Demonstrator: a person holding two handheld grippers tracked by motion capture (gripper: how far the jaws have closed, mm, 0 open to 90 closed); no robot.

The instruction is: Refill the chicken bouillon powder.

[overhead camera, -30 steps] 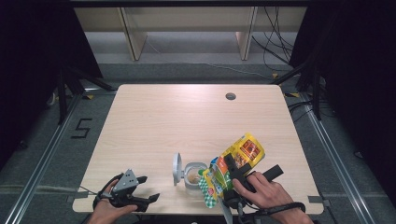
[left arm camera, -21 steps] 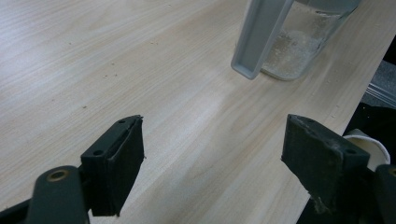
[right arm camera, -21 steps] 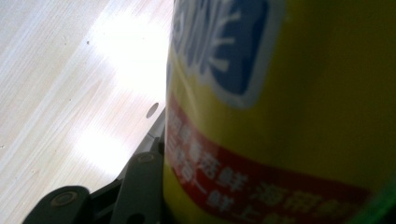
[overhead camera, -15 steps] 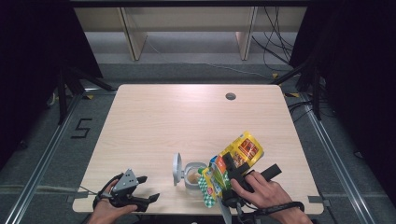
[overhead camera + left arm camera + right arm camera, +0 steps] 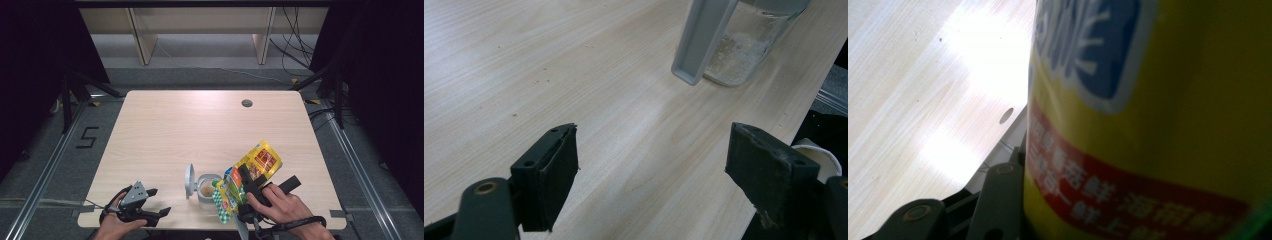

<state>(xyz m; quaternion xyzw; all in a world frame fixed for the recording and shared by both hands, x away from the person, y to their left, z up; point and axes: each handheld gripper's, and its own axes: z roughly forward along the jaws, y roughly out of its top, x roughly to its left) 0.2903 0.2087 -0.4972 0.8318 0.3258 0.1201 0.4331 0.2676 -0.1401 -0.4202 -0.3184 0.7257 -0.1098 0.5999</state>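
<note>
A yellow snack bag (image 5: 258, 161) with red and green print is tilted, its lower green end over a clear container (image 5: 207, 188) near the table's front edge. The container's grey flip lid (image 5: 189, 180) stands open to its left, and some pale powder lies inside. My right gripper (image 5: 246, 190) is shut on the bag. In the right gripper view the bag (image 5: 1158, 125) presses against one black finger (image 5: 998, 200). My left gripper (image 5: 159, 201) lies open at the front left, jaws wide apart (image 5: 651, 165) and nothing between them, pointing toward the container (image 5: 744, 55) and its lid (image 5: 704, 37).
The wooden table (image 5: 200, 130) has a cable hole (image 5: 246, 103) at the back right. A shelf unit (image 5: 200, 30) stands on the floor beyond the table. Dark frame rails run along both sides.
</note>
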